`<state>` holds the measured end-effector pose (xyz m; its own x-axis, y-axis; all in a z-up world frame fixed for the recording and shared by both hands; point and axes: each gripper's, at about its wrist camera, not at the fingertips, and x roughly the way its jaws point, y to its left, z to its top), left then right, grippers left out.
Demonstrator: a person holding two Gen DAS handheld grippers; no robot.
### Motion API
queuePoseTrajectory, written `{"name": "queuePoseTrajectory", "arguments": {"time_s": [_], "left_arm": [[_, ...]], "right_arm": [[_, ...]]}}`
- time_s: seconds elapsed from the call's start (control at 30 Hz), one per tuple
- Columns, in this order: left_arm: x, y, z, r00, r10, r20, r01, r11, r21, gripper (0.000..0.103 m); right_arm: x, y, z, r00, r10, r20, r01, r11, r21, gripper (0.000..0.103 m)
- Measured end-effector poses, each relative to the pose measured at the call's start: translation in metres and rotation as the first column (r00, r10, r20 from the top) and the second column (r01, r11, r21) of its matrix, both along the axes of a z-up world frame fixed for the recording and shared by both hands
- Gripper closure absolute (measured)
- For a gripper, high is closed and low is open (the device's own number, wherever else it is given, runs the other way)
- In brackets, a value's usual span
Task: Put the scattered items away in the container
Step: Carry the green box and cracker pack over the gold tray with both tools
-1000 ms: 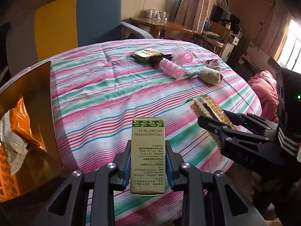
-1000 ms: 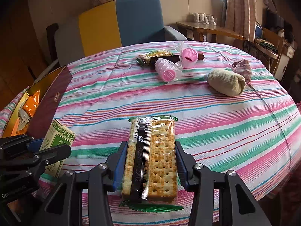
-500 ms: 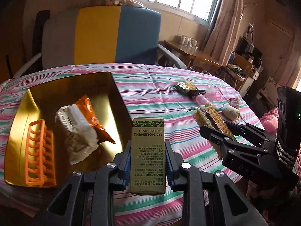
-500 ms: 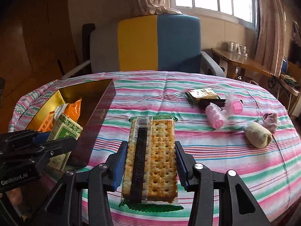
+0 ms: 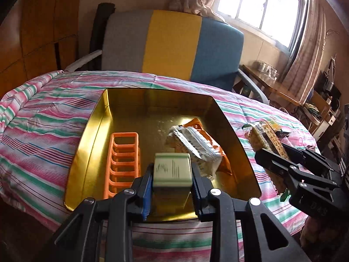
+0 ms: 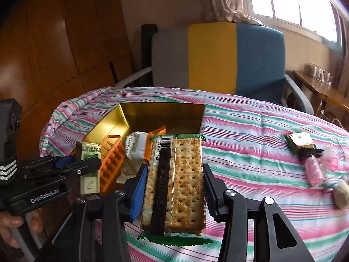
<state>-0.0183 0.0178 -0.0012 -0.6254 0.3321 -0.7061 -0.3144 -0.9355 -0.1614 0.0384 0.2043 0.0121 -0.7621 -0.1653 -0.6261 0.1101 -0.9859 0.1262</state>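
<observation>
Striped pink-and-green cloth covers a round table (image 6: 250, 131) in front of a grey, yellow and blue armchair (image 5: 172, 45), with a gold tin (image 5: 240, 144) as the landmark near the table's edge. Inside the tin lie an orange rack (image 5: 124, 159) and an orange-and-white snack packet (image 5: 196, 146). The left gripper (image 5: 172, 181) is clamped on a small green-and-cream box (image 5: 172, 170), hanging over the tin's near end and pointing steeply down. The right gripper (image 6: 174, 187) is closed on a cracker pack (image 6: 176, 183), held above the cloth just right of the tin. Well to the right of the tin, a green snack packet (image 6: 300, 140), pink rollers (image 6: 314, 172) and a beige sock roll (image 6: 341, 193) lie on the cloth. By that count the tidying looks roughly midway: two items in, two in the grippers, several left out. Compared with a second ago, both cameras have swung from the scattered items to the tin, and since half a second ago the box has tipped from level to nose-down above the tin floor
</observation>
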Motion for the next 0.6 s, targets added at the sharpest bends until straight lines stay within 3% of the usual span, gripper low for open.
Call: {"name": "queuePoseTrajectory", "arguments": {"time_s": [0.2, 0.6], "left_arm": [[-0.02, -0.01, -0.007, 1.0, 0.026, 0.001, -0.026, 1.0, -0.013, 0.073], [-0.03, -0.015, -0.009, 1.0, 0.019, -0.014, -0.019, 1.0, -0.014, 0.07]], "right_arm": [[-0.044, -0.034, -0.006, 0.998, 0.056, 0.032, -0.056, 0.998, 0.004, 0.055], [-0.103, -0.046, -0.024, 0.994, 0.018, 0.11, -0.018, 1.0, -0.001, 0.053]]}}
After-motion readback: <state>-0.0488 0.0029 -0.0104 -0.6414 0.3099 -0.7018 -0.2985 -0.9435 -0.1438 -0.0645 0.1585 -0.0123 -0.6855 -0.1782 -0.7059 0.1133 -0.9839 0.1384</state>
